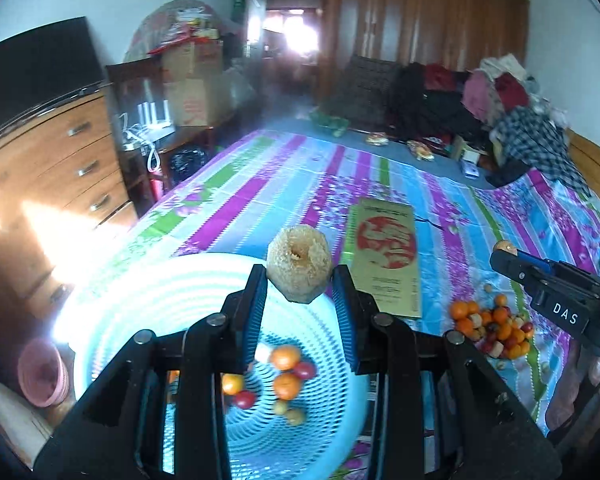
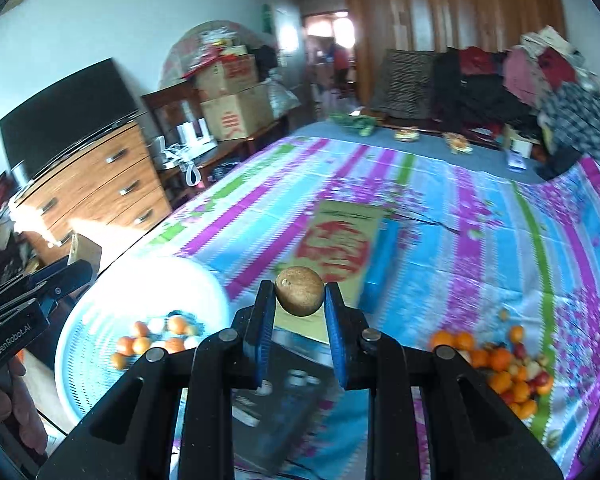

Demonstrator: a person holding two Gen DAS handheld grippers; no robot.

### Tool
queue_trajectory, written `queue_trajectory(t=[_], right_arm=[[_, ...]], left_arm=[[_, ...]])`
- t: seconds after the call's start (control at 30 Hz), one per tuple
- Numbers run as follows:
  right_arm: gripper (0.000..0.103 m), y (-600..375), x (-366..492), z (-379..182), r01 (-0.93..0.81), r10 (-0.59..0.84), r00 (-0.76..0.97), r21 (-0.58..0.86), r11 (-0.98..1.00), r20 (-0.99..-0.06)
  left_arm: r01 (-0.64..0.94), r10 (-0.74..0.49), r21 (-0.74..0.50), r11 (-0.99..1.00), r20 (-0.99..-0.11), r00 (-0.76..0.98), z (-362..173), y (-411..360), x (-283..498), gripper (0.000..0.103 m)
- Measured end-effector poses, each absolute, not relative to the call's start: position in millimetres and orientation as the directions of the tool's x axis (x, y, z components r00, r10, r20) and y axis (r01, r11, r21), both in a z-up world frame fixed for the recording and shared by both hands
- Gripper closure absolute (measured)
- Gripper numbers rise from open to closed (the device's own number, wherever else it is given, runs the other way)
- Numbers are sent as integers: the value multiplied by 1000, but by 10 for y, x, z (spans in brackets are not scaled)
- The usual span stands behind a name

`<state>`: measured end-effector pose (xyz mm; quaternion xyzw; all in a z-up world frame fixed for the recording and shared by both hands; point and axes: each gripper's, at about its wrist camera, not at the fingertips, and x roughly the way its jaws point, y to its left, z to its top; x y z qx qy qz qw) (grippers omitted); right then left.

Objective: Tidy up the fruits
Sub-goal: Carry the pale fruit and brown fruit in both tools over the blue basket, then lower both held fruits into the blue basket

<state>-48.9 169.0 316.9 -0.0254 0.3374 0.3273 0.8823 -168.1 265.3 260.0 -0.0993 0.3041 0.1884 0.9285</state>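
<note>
My left gripper (image 1: 300, 284) is shut on a rough tan fruit (image 1: 299, 267) with a hollow top, held above the light blue basket (image 1: 148, 304). Several oranges and red fruits (image 1: 286, 376) lie in the basket. My right gripper (image 2: 299, 300) is shut on a small round brown fruit (image 2: 299, 291), held above the bed between the basket (image 2: 100, 312) and a loose pile of fruits (image 2: 508, 368). The pile also shows in the left wrist view (image 1: 492, 328), below the right gripper (image 1: 504, 256).
A striped floral sheet (image 1: 260, 192) covers the bed. A flat gold box with a red emblem (image 1: 384, 256) lies behind the basket. Clothes (image 1: 500, 104) pile up at the far end. A wooden dresser (image 1: 60, 160) and a pink bin (image 1: 42, 376) stand to the left.
</note>
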Motion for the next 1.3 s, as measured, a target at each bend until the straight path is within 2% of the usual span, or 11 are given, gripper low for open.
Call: queue_trajectory(t=[0.27,0.57,1.3], right_arm=[[75,2491,-725,3182,-696,621,447,186,694,-644],[75,3049,-864,2936,-749,621,309,218,626,-720],[75,3283,-851,2697,-745,589,266,225,628,-763]], left_arm=[[-502,332,-98,859,-639,694,2433,3178,-2038,69],[-536,308,-129,834,-698,647,2202,3506,-2245,69],[-522,252,-161,837,-733,631,2005,3737,-2323,69]])
